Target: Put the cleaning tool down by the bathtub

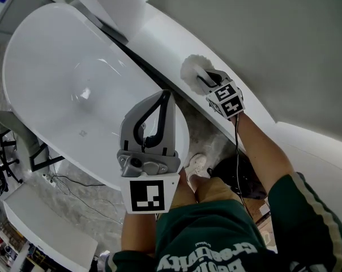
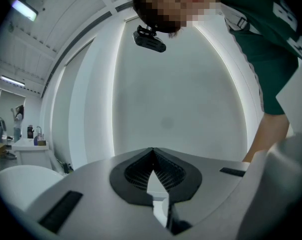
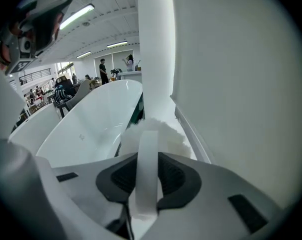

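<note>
The cleaning tool is a fluffy white duster head (image 1: pixel 191 68) on a flat white handle (image 3: pixel 147 176). My right gripper (image 1: pixel 208 80) is shut on that handle, and the fluffy head (image 3: pixel 158 133) sticks out just past the jaws. The head is over the white ledge (image 1: pixel 159 38) that runs between the white bathtub (image 1: pixel 58 55) and the wall; whether it touches the ledge is unclear. My left gripper (image 1: pixel 166 94) is held up high over the tub's near end. Its jaws (image 2: pixel 152 150) meet at the tips with nothing between them.
A grey wall (image 1: pixel 273 38) rises right of the ledge. Below lie a marbled floor with cables (image 1: pixel 75 188), a dark bag (image 1: pixel 239 174) and the person's shoe (image 1: pixel 197 164). Another white fixture (image 1: pixel 41 225) stands at lower left. People (image 3: pixel 102 69) stand far beyond the tub (image 3: pixel 91 124).
</note>
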Tool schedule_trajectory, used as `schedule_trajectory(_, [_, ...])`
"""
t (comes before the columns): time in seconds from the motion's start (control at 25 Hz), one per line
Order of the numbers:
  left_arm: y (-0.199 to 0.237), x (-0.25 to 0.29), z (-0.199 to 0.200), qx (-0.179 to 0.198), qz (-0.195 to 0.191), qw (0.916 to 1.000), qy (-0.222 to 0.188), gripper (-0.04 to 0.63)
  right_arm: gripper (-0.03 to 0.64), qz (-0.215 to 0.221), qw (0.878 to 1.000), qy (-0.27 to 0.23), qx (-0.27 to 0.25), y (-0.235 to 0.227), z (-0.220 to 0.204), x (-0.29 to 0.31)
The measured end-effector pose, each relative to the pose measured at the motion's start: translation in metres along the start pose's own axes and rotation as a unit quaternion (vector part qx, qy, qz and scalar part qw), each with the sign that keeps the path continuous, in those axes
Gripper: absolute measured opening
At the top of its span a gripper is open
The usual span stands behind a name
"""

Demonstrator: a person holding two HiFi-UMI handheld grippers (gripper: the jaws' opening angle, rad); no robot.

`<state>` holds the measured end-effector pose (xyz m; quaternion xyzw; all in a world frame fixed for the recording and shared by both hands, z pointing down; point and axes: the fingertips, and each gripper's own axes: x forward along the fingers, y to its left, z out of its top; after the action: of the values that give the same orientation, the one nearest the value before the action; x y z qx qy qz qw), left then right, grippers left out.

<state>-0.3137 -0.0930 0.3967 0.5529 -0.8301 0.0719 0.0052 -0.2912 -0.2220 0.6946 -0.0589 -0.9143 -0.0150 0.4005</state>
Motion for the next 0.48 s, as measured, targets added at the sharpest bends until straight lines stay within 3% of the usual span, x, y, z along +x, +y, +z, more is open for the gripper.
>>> schedule_trajectory(0.48, [0.012, 0.000, -0.016, 0.001, 0.017, 0.9998, 0.005, 0.006, 0.097, 0.005, 0.998, 0.052, -0.021, -0.013, -0.019, 0.056])
